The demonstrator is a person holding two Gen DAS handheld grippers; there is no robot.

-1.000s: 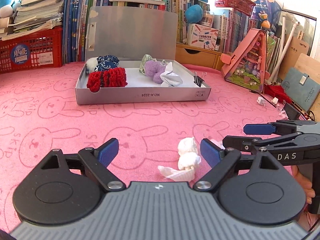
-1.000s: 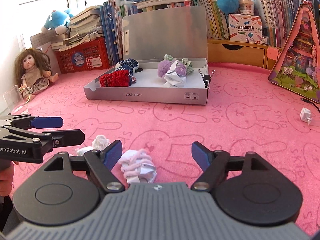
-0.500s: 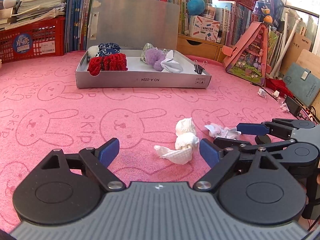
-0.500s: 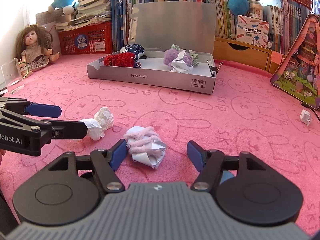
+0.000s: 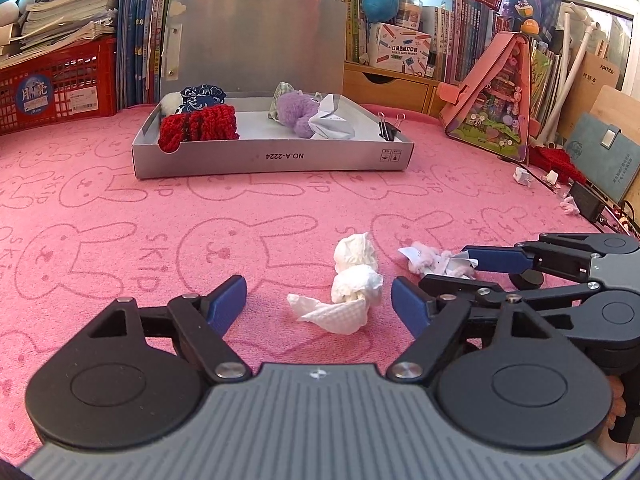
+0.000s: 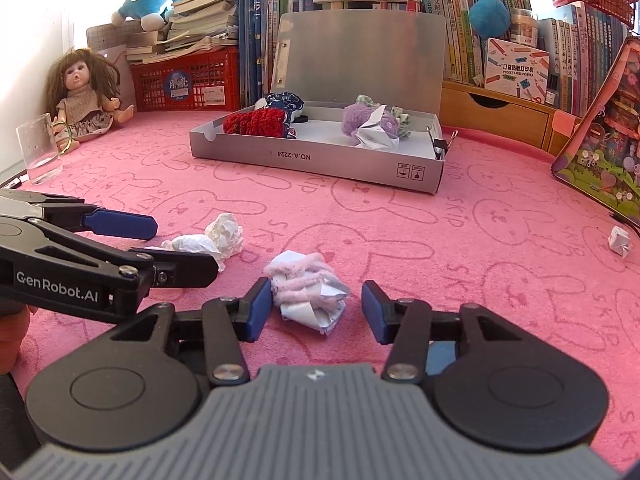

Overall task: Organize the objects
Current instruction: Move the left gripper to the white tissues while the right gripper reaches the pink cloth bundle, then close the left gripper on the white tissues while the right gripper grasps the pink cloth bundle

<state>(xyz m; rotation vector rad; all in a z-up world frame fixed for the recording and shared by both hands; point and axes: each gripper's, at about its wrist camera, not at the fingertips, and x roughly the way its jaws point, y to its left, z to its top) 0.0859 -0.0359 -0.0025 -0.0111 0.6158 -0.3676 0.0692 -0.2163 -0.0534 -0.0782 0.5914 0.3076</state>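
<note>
A: Our crumpled white paper wad wrapped in fuzzy pink yarn (image 6: 307,294) lies on the pink rabbit-print mat (image 6: 460,248), between the blue pads of the right gripper (image 6: 312,310). The jaws are closing; the left pad touches the wad, the right pad stands clear of it. Not yet a pinch.

B: Agreed. A second ago those fingers stood much wider and the wad sat off toward the left pad; now it is nearly centred.

A: The left gripper (image 5: 319,304) is closing too, more slowly. The knotted white tissue wad (image 5: 352,286) lies between its fingers, nearer the right pad, touching neither.

B: Earlier it was spread wider, with the tissue low at the right pad. We have both framed our targets since then.

A: So we judge that two pickups are about to land together. The grey open cardboard box with upright lid (image 5: 276,156) waits well beyond, already holding a red knitted piece (image 5: 199,127) and a purple plush (image 5: 296,110).

B: Outward: a small folded white paper scrap (image 6: 620,240) lies far right, untouched. We judge that it is left for later.
</note>
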